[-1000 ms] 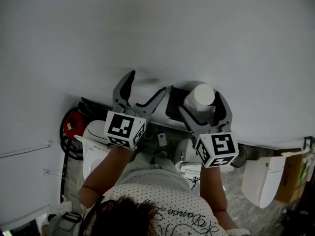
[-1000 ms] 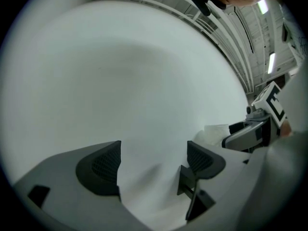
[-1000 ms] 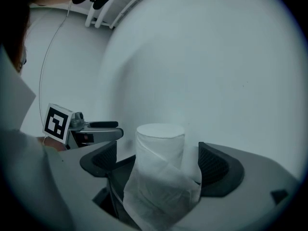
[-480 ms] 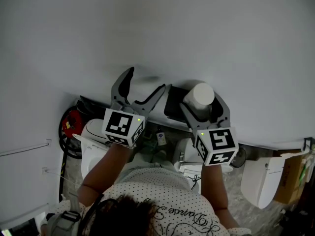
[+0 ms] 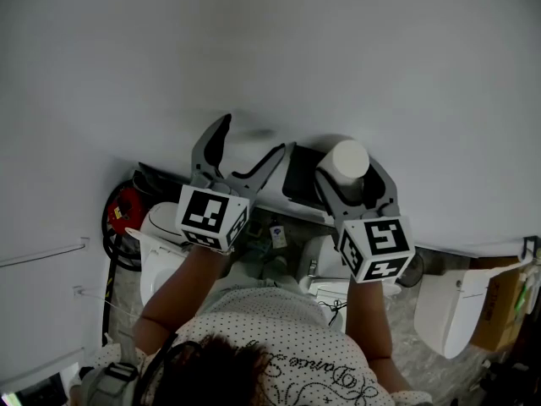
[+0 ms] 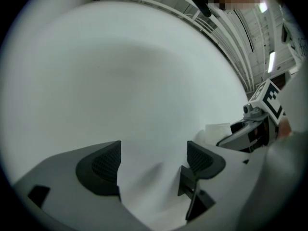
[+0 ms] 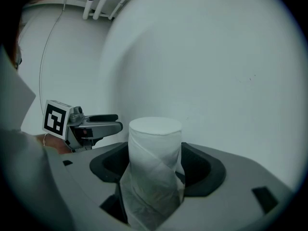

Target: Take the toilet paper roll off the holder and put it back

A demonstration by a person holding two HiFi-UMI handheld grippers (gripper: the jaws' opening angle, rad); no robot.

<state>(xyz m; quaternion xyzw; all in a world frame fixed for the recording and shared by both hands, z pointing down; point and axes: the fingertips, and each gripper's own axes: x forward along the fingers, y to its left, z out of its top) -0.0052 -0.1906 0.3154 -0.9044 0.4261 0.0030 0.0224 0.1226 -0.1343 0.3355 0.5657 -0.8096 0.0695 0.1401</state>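
Observation:
A white toilet paper roll (image 5: 349,159) stands out from the white wall, next to a black holder (image 5: 300,180). My right gripper (image 5: 351,178) straddles the roll and its jaws are closing. In the right gripper view the roll (image 7: 154,162) fills the gap of the right gripper (image 7: 155,166), and both dark pads touch its sides. My left gripper (image 5: 252,140) hovers to the left of the holder, open, pointing at bare wall. Nothing lies between the jaws of the left gripper (image 6: 153,161), and the roll and right gripper (image 6: 255,124) show at the right edge of its view.
The white wall (image 5: 270,49) fills the upper view. Below are a white toilet (image 5: 161,235), a red object with black hose (image 5: 122,214), another white fixture (image 5: 448,307) and a cardboard box (image 5: 499,303). The person's dotted shirt (image 5: 279,345) is at the bottom.
The right gripper's jaws have narrowed around the roll and the gripper has edged slightly forward. The left gripper has barely moved and stays open.

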